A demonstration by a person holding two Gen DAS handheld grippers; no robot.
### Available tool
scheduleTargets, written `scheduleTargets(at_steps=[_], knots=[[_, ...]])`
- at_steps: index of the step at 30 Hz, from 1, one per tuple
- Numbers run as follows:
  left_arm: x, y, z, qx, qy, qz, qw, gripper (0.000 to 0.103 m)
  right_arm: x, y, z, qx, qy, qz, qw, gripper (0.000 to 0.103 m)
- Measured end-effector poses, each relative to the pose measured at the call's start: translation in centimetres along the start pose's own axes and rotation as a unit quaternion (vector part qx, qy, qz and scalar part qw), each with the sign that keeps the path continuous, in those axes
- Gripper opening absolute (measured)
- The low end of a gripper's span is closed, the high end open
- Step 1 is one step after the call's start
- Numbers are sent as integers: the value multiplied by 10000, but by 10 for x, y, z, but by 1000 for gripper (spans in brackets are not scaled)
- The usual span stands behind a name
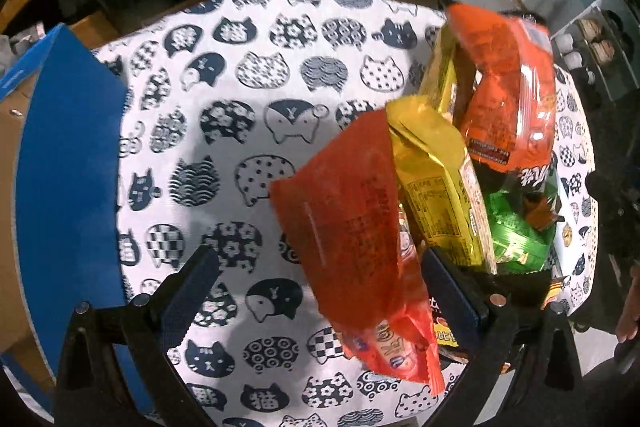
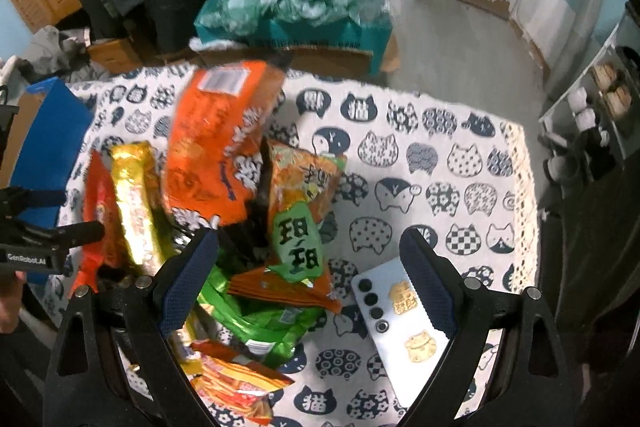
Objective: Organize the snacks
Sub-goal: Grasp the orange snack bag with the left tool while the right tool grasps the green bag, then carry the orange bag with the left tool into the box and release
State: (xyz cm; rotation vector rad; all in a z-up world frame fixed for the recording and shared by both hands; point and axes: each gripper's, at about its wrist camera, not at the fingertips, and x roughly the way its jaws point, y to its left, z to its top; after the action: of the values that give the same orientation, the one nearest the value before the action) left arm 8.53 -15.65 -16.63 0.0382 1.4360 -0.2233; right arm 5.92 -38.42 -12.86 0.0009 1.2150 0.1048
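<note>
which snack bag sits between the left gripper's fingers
The red-orange bag slanting across the cat-print cloth; it alone reaches between the open left gripper. The yellow bags lie beyond the right finger.

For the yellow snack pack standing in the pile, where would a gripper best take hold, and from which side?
Probably the crimped top end of the yellow snack pack, coming from above. It stands roughly upright, wedged between the red-orange packet and the big orange bag, so its flanks are blocked; only the flat top seal sticks out free. The left gripper, open, is nearest.
</note>
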Motion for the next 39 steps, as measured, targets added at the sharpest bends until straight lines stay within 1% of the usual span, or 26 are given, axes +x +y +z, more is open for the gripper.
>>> scheduleTargets(at_steps=[3,7,10,11,12,13,14,16,19,20,21,23,25,26,27,28,31,32,36,39], knots=[[8,-6,2,61,90,-119,9999,102,20,-4,-1,23,231,-26,9997,91],[21,-13,1,206,201,-21,9996,102,40,-8,0,74,460,53,9989,91],[31,-11,0,197,291,-48,9994,101,54,-13,4,170,562,128,9982,91],[35,-9,-1,170,327,-51,9993,98,58,-14,5,214,590,161,9979,91],[37,-7,-2,147,354,-74,9992,91,61,-15,6,249,619,208,9976,91],[40,-5,-2,124,398,-86,9991,86,65,-16,7,279,660,258,9971,91],[45,-2,-3,120,461,-95,9988,78,68,-17,8,299,682,270,9969,91],[44,0,-5,215,363,-120,9990,74,74,-19,12,334,705,298,9965,91],[42,1,-7,376,279,2,9989,56,82,-20,17,409,722,327,9960,90],[42,1,-7,434,281,-18,9987,44,86,-20,19,444,743,358,9956,90],[42,1,-8,469,281,-24,9985,42,90,-21,21,482,783,390,9950,89],[39,5,-8,511,244,-77,9984,37,101,-22,24,513,890,490,9935,81],[38,10,-11,503,225,-131,9984,36,107,-21,23,534,973,675,9915,62],[37,15,-14,504,208,-152,9984,36,108,-20,23,541,990,737,9909,56],[34,24,-18,509,196,-168,9984,35,108,-19,24,523,994,734,9910,48],[35,27,-20,515,182,-176,9984,35,106,-18,24,490,968,674,9918,42],[26,35,-31,571,73,-115,9983,33,97,-15,26,367,805,517,9947,36],[18,35,-35,598,13,-82,9982,31,93,-15,28,375,736,465,9955,36],[-4,41,-40,635,-209,-12,9978,29,69,-18,34,532,472,342,9969,35],[-21,39,-35,667,-398,56,9970,28,55,-21,35,627,384,93,9972,35]])
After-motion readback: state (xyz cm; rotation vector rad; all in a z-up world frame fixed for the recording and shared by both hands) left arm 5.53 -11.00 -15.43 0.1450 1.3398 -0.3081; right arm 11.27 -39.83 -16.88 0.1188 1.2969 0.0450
